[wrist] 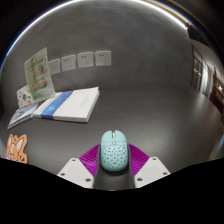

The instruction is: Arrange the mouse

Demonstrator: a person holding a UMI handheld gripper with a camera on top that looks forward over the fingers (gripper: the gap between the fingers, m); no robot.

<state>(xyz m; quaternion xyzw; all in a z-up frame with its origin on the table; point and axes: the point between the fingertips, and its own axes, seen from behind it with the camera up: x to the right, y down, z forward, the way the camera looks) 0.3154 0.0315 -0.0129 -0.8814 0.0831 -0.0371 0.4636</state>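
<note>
A pale mint-green mouse with a perforated shell and a grey scroll wheel sits between my two fingers, its nose pointing away from me. My gripper is shut on it: the magenta pads touch both of its sides. The mouse is just over the dark grey desk. I cannot tell whether its underside rests on the desk or is held slightly above it.
A stack of white and blue books lies on the desk beyond the fingers to the left. An upright green card stands behind it. An orange-patterned item lies at the near left. Wall sockets line the back wall.
</note>
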